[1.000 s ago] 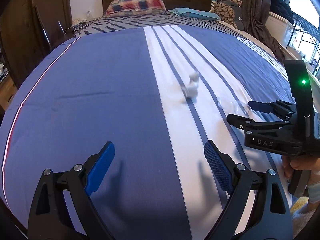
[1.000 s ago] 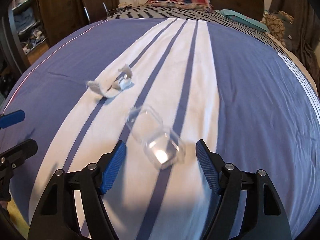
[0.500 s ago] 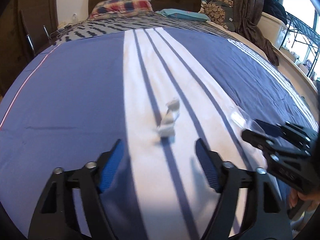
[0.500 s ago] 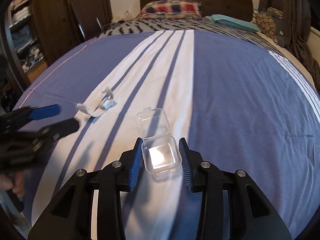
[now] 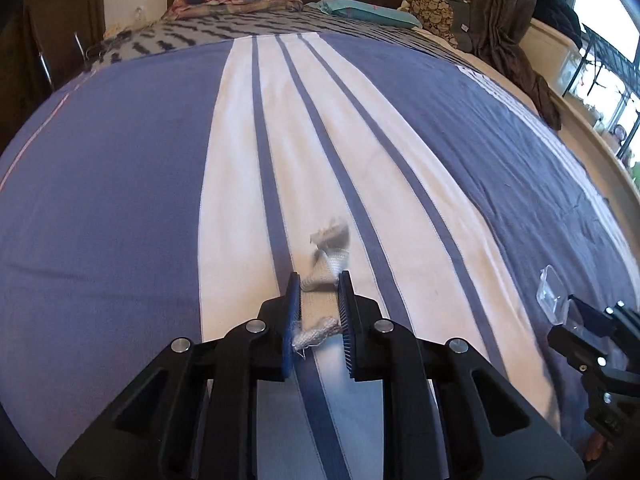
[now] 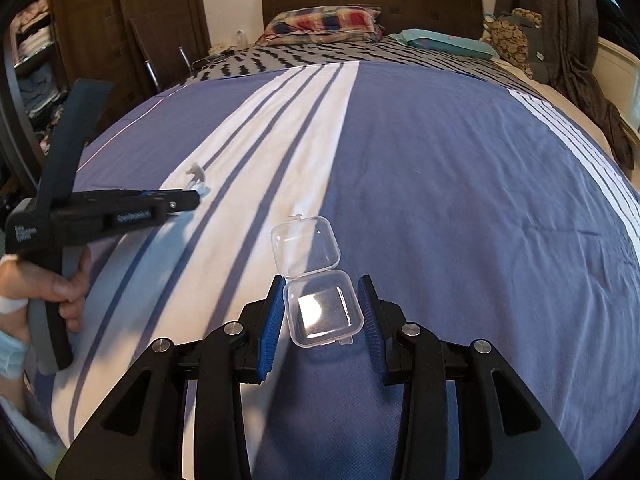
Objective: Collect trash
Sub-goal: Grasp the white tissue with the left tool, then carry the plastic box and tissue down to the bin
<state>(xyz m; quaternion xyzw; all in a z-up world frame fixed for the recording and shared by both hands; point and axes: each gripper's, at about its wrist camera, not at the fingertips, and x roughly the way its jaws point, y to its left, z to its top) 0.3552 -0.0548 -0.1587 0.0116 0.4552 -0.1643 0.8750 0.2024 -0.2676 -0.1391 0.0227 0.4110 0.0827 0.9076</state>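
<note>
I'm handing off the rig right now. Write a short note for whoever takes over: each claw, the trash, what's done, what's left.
Left claw: shut on the white cloth scrap, which still rests on the bedspread.
Right claw: shut on the base of the clear plastic box, lid hanging open.
Done: both pieces of trash are gripped.
Left: lift both off the bed and carry them to a bin; no bin is in view.

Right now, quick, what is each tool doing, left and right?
Left tool: closed on the strip of white gauze.
Right tool: closed on the open clear plastic case.
</note>
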